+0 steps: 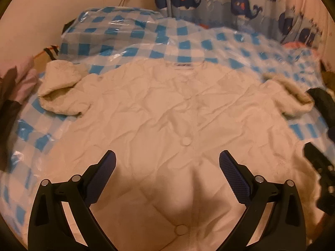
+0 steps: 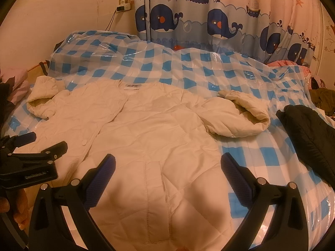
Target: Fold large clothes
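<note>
A cream quilted jacket (image 1: 167, 113) (image 2: 150, 129) lies spread flat, front up, on a bed covered with blue-and-white checked plastic sheeting (image 1: 129, 41) (image 2: 167, 62). Both sleeves are bent back near the shoulders: one sleeve (image 1: 60, 92) (image 2: 41, 96) at the left, the other sleeve (image 1: 293, 96) (image 2: 240, 115) at the right. My left gripper (image 1: 167, 156) hovers open over the button line at the lower front. Over the jacket's lower right part my right gripper (image 2: 167, 161) is open, holding nothing. The left gripper (image 2: 31, 146) also shows at the left edge of the right wrist view.
A dark garment (image 2: 309, 131) lies on the sheeting at the right. A whale-print curtain (image 2: 209, 21) hangs behind the bed. A wall socket with a cable (image 2: 123, 5) is at the back left. Pink and dark cloth (image 1: 18, 79) sits at the left edge.
</note>
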Demonstrator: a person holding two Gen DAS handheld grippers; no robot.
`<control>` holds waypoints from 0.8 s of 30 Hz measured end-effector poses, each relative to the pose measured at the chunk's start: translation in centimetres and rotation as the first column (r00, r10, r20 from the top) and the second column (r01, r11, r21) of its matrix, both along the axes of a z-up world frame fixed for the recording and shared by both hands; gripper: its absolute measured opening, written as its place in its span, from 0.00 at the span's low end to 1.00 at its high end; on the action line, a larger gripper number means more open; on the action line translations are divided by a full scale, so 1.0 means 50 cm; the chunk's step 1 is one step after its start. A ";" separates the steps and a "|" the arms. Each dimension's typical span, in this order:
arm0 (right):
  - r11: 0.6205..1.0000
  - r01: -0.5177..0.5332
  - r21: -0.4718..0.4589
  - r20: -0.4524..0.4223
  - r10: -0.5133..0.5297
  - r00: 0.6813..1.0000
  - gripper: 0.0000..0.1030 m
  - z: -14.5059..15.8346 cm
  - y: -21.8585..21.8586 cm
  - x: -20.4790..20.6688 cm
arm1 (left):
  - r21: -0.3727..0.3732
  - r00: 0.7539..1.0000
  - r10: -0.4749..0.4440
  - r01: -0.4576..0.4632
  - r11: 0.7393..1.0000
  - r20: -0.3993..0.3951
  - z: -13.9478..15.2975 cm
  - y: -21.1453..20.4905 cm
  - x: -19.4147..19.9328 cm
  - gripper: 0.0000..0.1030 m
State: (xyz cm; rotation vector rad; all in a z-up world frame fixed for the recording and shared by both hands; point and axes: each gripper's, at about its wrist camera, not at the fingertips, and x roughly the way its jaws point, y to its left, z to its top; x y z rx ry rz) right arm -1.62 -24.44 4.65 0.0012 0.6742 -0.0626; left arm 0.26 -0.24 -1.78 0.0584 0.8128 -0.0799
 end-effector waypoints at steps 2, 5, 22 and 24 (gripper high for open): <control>1.000 0.001 0.004 0.006 -0.001 1.000 0.94 -0.002 -0.003 -0.002 | -0.010 0.999 -0.003 0.003 1.000 0.036 0.010 0.004 -0.003 0.93; 1.000 0.002 0.007 0.013 -0.002 1.000 0.94 -0.003 -0.008 -0.003 | -0.070 0.998 0.024 -0.019 0.997 0.061 0.020 0.020 -0.005 0.93; 1.000 0.003 0.008 0.014 -0.003 1.000 0.94 -0.001 -0.011 -0.004 | 0.009 0.996 0.036 -0.037 0.999 0.085 0.032 0.014 0.000 0.93; 1.000 0.000 0.010 0.013 0.000 1.000 0.94 -0.001 -0.011 -0.003 | 0.017 0.996 0.029 -0.030 0.999 0.084 0.030 0.008 0.000 0.93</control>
